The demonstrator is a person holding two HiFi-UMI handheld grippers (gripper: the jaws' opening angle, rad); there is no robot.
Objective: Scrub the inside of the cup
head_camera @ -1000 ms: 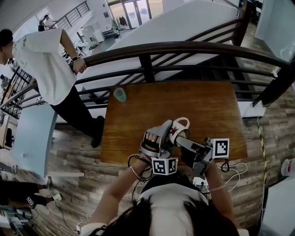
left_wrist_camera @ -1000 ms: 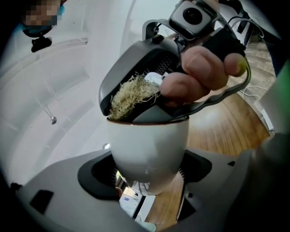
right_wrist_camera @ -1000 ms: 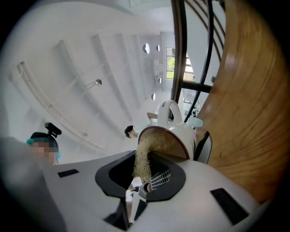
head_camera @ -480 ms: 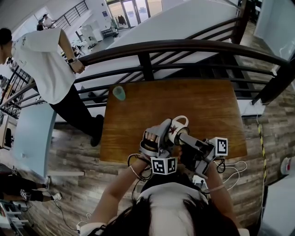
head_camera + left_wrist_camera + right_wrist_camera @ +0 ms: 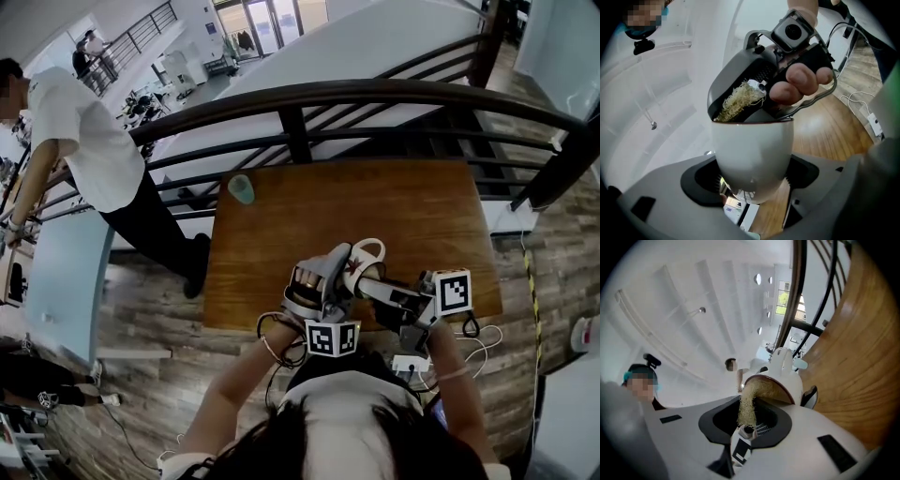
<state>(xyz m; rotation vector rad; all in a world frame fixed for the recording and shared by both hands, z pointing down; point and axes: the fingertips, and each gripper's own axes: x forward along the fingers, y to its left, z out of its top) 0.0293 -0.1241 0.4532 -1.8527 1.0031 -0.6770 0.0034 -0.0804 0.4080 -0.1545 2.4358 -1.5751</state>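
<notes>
A white cup (image 5: 359,263) with a red mark and a loop handle is held above the wooden table's (image 5: 422,216) near edge, tipped on its side. My left gripper (image 5: 343,273) is shut on it; in the left gripper view the pads press the cup's (image 5: 752,154) rounded sides. My right gripper (image 5: 372,282) comes in from the right, shut on a straw-coloured fibre scrubber (image 5: 749,406). The scrubber (image 5: 736,101) reaches over the dark rim into the cup's (image 5: 785,380) mouth. How deep it goes is hidden by the rim.
A small teal cup (image 5: 243,189) stands at the table's far left corner. A dark railing (image 5: 375,94) runs just behind the table. A person in a white shirt (image 5: 84,141) stands at the left. Cables (image 5: 478,342) lie on the floor at the right.
The right gripper has turned slightly at the cup's mouth, its marker cube shifting a little up. The cup and left gripper have stayed put. The person at the left has stepped away from the railing.
</notes>
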